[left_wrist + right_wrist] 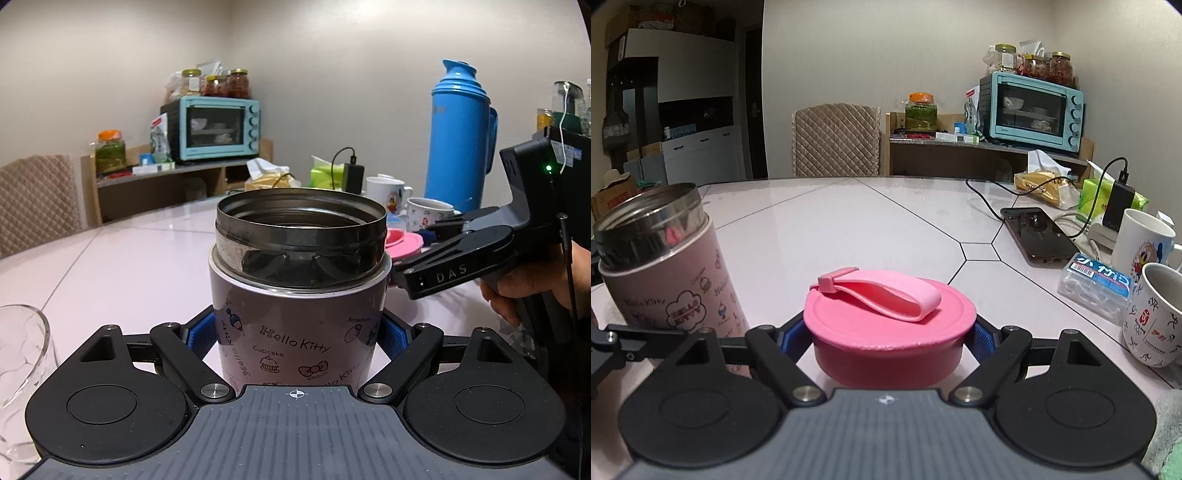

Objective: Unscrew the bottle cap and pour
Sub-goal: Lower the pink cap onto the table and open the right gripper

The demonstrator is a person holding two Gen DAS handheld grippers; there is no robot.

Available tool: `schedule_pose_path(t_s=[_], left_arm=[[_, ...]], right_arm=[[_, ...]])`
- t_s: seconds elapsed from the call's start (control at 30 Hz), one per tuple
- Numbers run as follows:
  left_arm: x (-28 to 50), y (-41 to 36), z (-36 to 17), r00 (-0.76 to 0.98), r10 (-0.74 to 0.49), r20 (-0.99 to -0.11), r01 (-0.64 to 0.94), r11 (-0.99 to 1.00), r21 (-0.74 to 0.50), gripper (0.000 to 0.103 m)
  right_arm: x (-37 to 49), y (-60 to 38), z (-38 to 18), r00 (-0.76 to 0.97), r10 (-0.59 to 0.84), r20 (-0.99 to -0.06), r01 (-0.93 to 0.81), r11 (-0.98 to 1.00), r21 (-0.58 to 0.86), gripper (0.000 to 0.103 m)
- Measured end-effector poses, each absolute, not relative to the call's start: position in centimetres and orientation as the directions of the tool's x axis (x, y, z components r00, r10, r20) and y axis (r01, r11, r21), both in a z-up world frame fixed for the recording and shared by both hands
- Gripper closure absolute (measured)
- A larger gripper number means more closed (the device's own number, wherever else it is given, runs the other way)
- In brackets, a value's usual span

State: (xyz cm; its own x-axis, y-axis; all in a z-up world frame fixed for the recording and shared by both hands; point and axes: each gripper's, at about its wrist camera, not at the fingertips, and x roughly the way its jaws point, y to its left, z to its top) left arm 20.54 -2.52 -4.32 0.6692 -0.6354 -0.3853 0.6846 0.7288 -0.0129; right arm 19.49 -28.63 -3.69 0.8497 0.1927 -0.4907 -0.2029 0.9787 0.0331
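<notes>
A pink Hello Kitty bottle (299, 332) with an open steel mouth stands upright on the table. My left gripper (298, 338) is shut on its body. It also shows in the right wrist view (670, 284) at the left. My right gripper (890, 339) is shut on the pink cap (890, 325), which has a strap on top and sits low over the table, to the right of the bottle. In the left wrist view the right gripper's body (476, 254) is beside the bottle, with the cap (404, 242) just behind the rim. A clear glass (20, 373) stands at the left.
A blue thermos (458, 136), white mugs (1154, 314), a phone (1036, 230) with cable, a small plastic box (1095, 288) and tissue packs crowd the table's right side. A chair (836, 140) and a shelf with a toaster oven (1032, 110) stand behind.
</notes>
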Motion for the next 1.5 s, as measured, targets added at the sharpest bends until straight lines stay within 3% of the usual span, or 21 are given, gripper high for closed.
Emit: schedule_pose_path(t_s=[1.5], left_arm=[[19.2,-5.4,-3.8,0.796,-0.465,-0.388,0.5,0.866,-0.011,0.013]], right_arm=[[20.9,-29.3,-5.3,0.831,0.157,-0.533,-0.168,0.985,0.028,0.018]])
